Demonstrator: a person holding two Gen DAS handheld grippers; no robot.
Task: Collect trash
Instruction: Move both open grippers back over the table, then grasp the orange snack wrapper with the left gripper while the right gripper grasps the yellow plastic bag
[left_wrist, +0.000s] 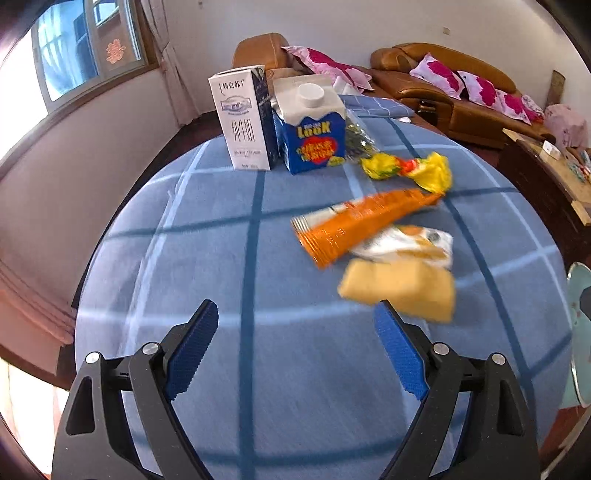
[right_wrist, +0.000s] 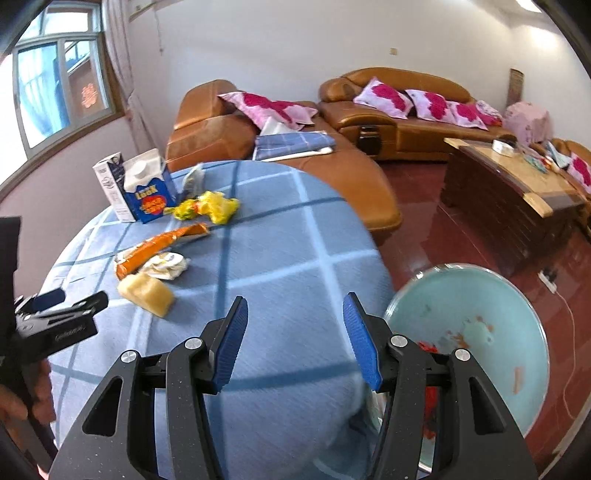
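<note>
Trash lies on the table (left_wrist: 229, 258), which has a blue checked cloth: a white milk carton (left_wrist: 243, 118) and a blue carton (left_wrist: 314, 129) stand touching at the far side. Near them lie a yellow wrapper (left_wrist: 410, 168), an orange packet (left_wrist: 365, 225), a white wrapper (left_wrist: 413, 242) and a pale yellow piece (left_wrist: 402, 288). The left gripper (left_wrist: 295, 325) is wide and holds nothing, just beside the yellow piece. The right gripper (right_wrist: 295, 317) is also wide and holds nothing. A light green bin (right_wrist: 480, 325) is beside the table edge.
</note>
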